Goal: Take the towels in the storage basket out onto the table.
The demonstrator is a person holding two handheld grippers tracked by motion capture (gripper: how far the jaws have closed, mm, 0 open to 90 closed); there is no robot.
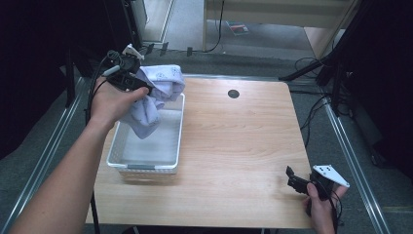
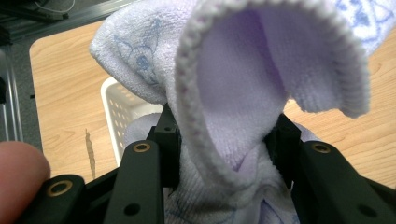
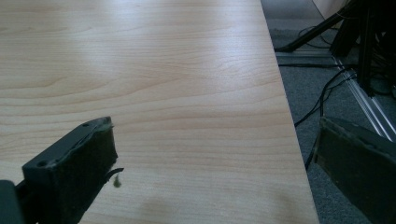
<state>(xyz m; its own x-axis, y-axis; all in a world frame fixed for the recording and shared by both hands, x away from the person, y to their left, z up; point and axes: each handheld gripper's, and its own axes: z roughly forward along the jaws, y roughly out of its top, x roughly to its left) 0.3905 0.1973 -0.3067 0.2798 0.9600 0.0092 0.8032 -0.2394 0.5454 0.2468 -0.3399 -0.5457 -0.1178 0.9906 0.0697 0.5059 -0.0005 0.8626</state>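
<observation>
A pale lilac towel (image 1: 155,95) with a faint blue print hangs over the far end of a white plastic basket (image 1: 171,157) at the table's left. My left gripper (image 1: 146,90) is shut on the towel and holds it lifted, folds drooping into the basket. In the left gripper view the towel (image 2: 243,84) bulges between the two black jaws, its hemmed edge curling toward the camera, and the basket (image 2: 114,116) shows behind. My right gripper (image 1: 291,176) rests open at the table's near right corner. Its fingers (image 3: 74,158) stand wide apart over bare wood.
The wooden table (image 1: 234,146) has a round cable hole (image 1: 233,93) at the far middle. Metal frame rails run along both sides. Cables and dark stands crowd the floor at the right (image 1: 331,73). The table's right edge (image 3: 289,116) lies close to my right gripper.
</observation>
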